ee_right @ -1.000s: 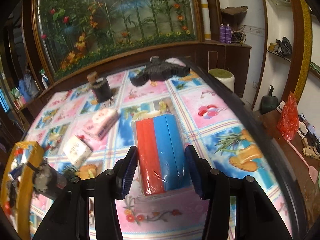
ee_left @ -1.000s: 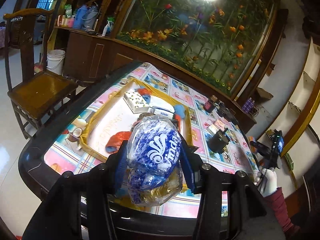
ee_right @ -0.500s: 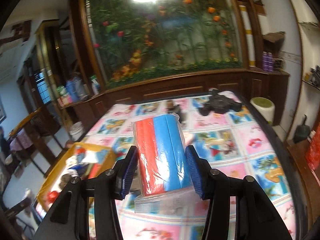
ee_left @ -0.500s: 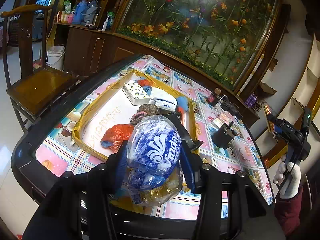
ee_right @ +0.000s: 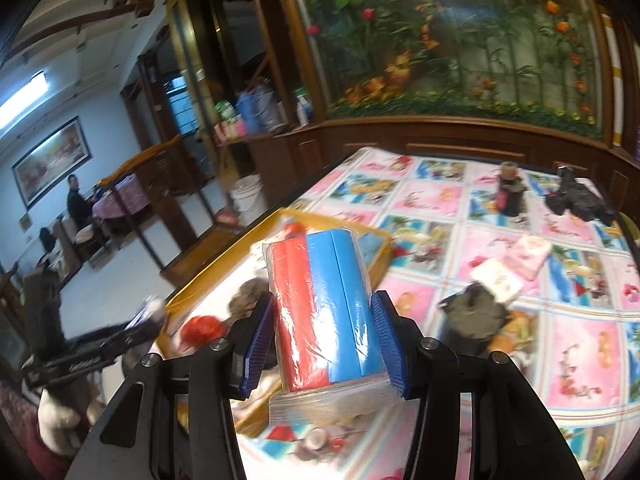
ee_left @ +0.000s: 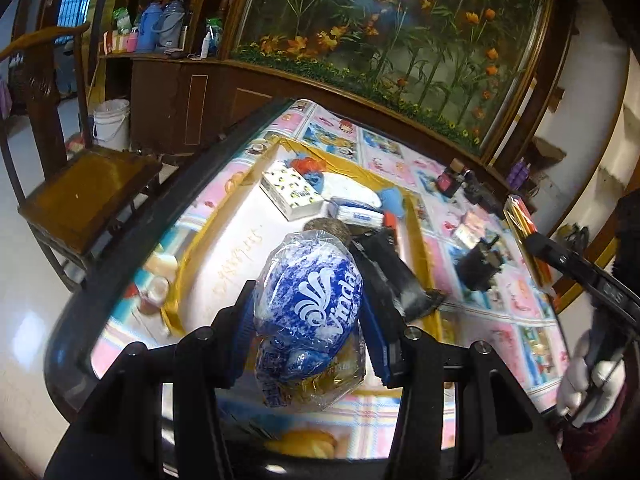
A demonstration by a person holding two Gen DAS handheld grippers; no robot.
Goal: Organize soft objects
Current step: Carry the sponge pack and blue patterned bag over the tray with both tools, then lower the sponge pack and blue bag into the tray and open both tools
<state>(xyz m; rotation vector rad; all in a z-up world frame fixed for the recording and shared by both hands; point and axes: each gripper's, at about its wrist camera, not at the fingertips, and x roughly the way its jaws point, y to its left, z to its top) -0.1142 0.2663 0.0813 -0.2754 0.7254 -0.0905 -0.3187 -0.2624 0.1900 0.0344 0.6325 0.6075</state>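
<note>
My left gripper (ee_left: 308,320) is shut on a blue-and-white tissue pack (ee_left: 316,304) in clear wrap, held above the near edge of the yellow-rimmed tray (ee_left: 420,240). The tray holds a spotted tissue box (ee_left: 290,194), a white-and-blue tissue pack (ee_left: 356,212), a brown furry thing (ee_left: 328,226) and red and blue soft items. My right gripper (ee_right: 326,340) is shut on a wrapped red-and-blue sponge pack (ee_right: 324,312), held above the tray's (ee_right: 380,264) near right corner. The right gripper with its pack (ee_left: 524,232) shows at the right of the left wrist view.
On the cartoon-patterned tablecloth (ee_right: 580,340) lie two small pink tissue packs (ee_right: 528,254), a black cup (ee_right: 476,320), a dark bottle (ee_right: 510,194) and a black gadget (ee_right: 580,200). A wooden chair (ee_left: 88,188) and a white bucket (ee_left: 112,124) stand left of the table.
The right gripper swung left with the sponge pack, from over the open tablecloth to over the tray. The left gripper moved a little closer to the tray, still holding the tissue pack.
</note>
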